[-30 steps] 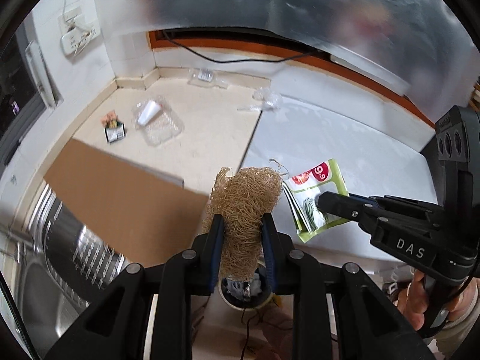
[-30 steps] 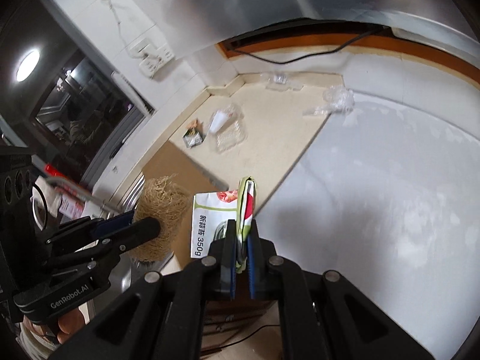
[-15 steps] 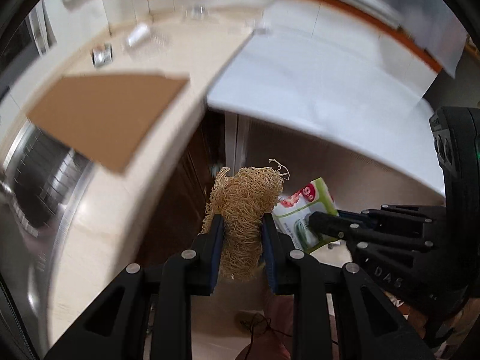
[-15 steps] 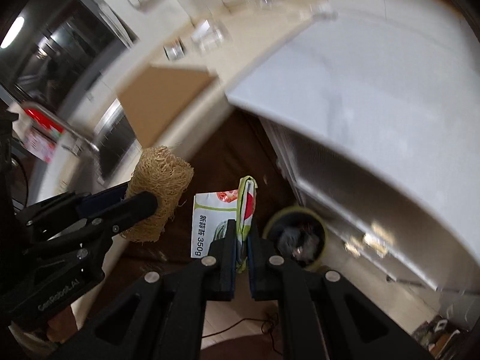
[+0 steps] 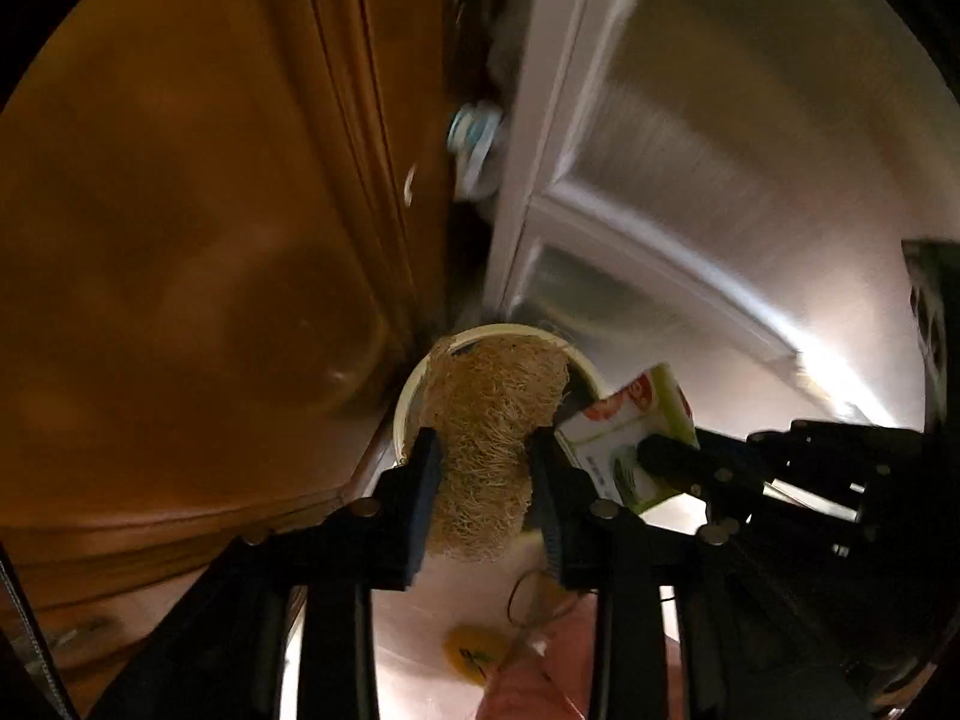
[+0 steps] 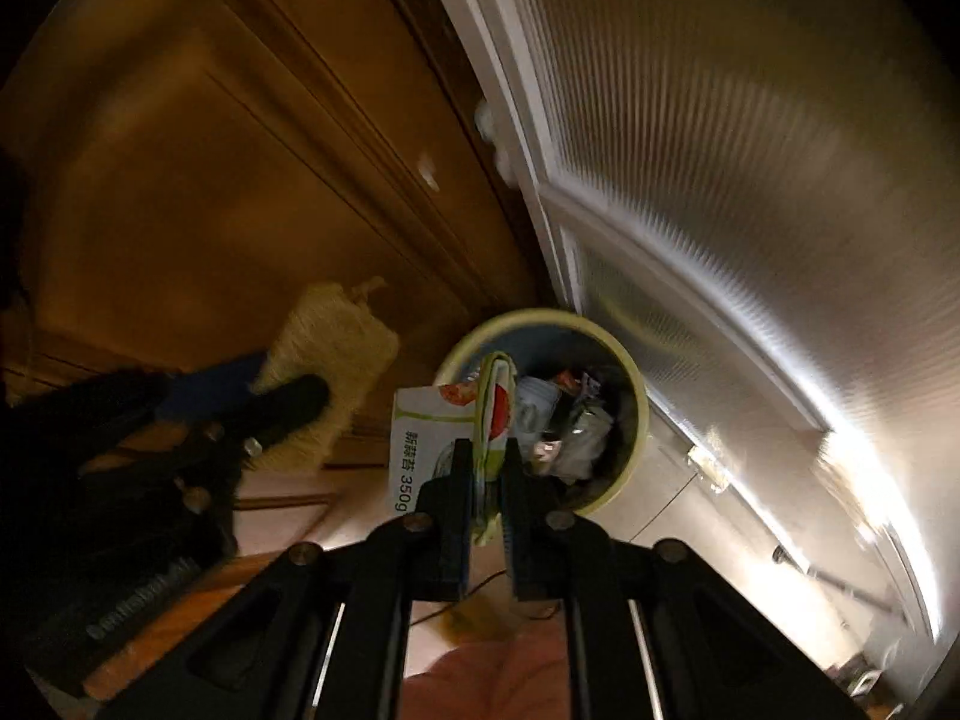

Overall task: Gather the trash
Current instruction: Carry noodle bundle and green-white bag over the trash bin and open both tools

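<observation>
My left gripper is shut on a tan loofah sponge and holds it over the pale green trash bin on the floor. My right gripper is shut on a green and white food packet, held at the bin's left rim. The bin holds crumpled wrappers. The packet and right gripper show at the right of the left wrist view. The loofah and left gripper show at the left of the right wrist view.
A brown wooden cabinet door stands to the left of the bin. A ribbed silver appliance front stands to the right. The bin sits on a light tiled floor in the corner between them. The scene is dim.
Both grippers have swung down from the countertop to floor level. The loofah and the packet, still gripped, now hang over the trash bin.
</observation>
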### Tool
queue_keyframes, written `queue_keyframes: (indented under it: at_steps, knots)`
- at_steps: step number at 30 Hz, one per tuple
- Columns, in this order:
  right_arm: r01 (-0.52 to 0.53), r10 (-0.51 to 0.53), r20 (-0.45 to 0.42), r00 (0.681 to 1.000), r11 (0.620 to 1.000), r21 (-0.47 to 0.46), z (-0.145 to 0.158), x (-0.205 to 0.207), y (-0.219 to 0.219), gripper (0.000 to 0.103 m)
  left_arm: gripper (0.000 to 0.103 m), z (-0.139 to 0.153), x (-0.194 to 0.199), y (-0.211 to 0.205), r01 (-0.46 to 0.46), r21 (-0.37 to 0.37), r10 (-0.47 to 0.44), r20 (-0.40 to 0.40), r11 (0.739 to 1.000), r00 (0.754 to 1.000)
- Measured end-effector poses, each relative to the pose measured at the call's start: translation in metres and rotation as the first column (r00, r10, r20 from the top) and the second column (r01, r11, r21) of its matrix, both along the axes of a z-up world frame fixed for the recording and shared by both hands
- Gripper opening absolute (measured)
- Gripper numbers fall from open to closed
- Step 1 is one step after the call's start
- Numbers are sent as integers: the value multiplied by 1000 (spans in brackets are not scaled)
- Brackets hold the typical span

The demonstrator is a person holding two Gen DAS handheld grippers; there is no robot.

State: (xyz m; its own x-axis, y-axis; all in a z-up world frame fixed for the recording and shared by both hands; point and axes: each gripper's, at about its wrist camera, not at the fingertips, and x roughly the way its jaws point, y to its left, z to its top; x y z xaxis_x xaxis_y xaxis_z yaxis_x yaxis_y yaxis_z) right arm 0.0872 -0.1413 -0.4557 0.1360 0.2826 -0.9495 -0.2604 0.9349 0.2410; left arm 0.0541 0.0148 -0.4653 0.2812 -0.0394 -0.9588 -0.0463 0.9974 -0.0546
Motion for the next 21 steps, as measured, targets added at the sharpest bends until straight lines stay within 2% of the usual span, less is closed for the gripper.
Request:
queue_keyframes:
  at_steps: [3,4,5,6,9,15,21]
  knots:
    - [-13,13,-25,1000,1000,-9,-47,11,-3,16,39,-41,10,-1,-18,15,18,-7,1000,1000]
    - [-12,11,-28,1000,1000,-17,-60,14,-4,22,42,-51,12,2,-22,17,22,-17,1000,1000]
    - [-10,10,-30,1000,1000,-16,-69,16,-5,28,53,-59,13,2,-25,20,26,-26,999,999]
    - [-7,7,-34,999,1000,-10,-77,18,-7,31,59,-68,14,3,-34,28,35,-36,999,999]
    - [3,-3,-36,999,1000,-19,-88,20,-11,36,59,-81,15,-1,-48,45,51,-65,998,997]
    - [15,-15,-35,999,1000,-19,-75,15,-19,36,59,-68,8,1,-73,38,75,-66,997,995]
    - [17,-17,-11,1000,1000,-21,-26,8,-17,36,59,-17,0,4,-73,32,75,-60,997,995]
